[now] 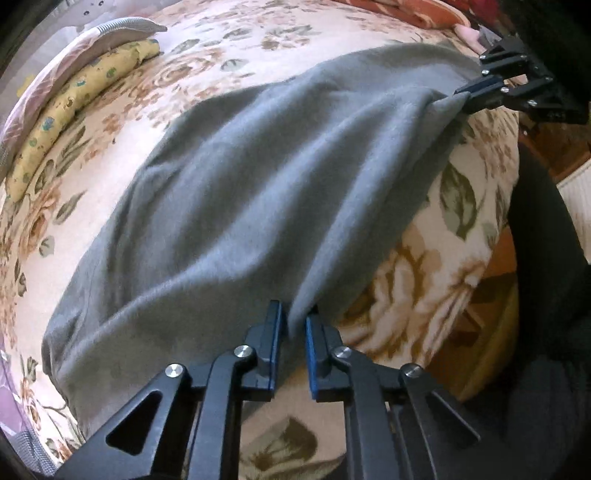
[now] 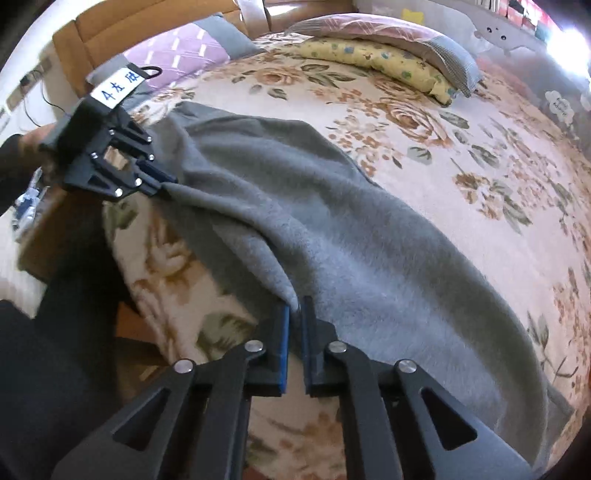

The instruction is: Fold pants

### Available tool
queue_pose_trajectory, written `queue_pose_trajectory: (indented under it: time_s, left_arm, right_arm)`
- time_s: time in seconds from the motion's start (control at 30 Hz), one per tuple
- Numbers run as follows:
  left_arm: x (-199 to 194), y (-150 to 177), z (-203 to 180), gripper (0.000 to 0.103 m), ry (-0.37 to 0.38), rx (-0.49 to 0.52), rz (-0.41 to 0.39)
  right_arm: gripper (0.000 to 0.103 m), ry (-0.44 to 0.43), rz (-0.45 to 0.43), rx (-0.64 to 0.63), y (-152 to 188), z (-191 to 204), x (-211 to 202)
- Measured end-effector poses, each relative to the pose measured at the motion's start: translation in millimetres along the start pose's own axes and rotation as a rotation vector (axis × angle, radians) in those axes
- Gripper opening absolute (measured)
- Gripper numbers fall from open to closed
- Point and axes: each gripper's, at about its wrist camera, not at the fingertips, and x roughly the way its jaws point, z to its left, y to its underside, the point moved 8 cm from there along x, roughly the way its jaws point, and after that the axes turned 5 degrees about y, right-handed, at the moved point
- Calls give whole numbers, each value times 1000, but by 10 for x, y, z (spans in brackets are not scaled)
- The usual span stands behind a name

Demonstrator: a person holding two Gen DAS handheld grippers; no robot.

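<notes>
Grey fleece pants (image 1: 236, 206) lie spread on a floral bedspread (image 1: 258, 44), near its front edge. My left gripper (image 1: 294, 314) is shut on the near edge of the pants, fabric pinched between its blue pads. My right gripper (image 1: 461, 90) shows at the upper right of the left wrist view, shut on the other end of the same edge. In the right wrist view the pants (image 2: 351, 240) run from my right gripper (image 2: 294, 306), shut on the fabric, to the left gripper (image 2: 168, 184) at the left. The held edge is lifted a little and stretched between the two grippers.
A yellow patterned pillow (image 2: 380, 62) and a pink and grey pillow (image 2: 388, 33) lie at the bed's far side. A purple quilted cushion (image 2: 177, 59) leans on the wooden headboard (image 2: 110, 33). The bed's edge drops to the floor (image 1: 495, 258) beside the grippers.
</notes>
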Motion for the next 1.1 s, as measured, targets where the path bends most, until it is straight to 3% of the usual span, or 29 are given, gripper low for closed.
queue_pose_trajectory:
  time_s: [0.17,0.27,0.33,0.37,0.43,0.47,0.57,0.73,1.1]
  left_arm:
    - [91,283,52,11,8,-45,47]
    - [-117,318,40,11,2,-58,23]
    - [-274,220,-43,13,23,-54,-25]
    - [-349,122,-91,15,38,-56,-57]
    - [-419,-112,-200,24,67,-59,-109]
    - [-422,-230,-267,26,81,-53,-133]
    - [-348,-621,-484,28,111,-28,-182]
    - [-31,-1160,-881,30,186,29,-172]
    - [186,-2394,-1620,48,311,111,-195]
  right_arm:
    - [8,7,116,23,321,-15,369]
    - [10,-15,83,85,319,-22,285]
    - [18,-43,37,109,283,-27,121]
    - [23,-54,17,121,269,-35,52]
    - [50,-62,-28,166,254,-77,-101]
    - [53,-55,-52,191,248,-117,-162]
    - [54,-19,-110,284,311,-304,-339]
    - [54,104,-148,455,622,-781,-542]
    - [54,261,-239,927,1810,-1783,-1085]
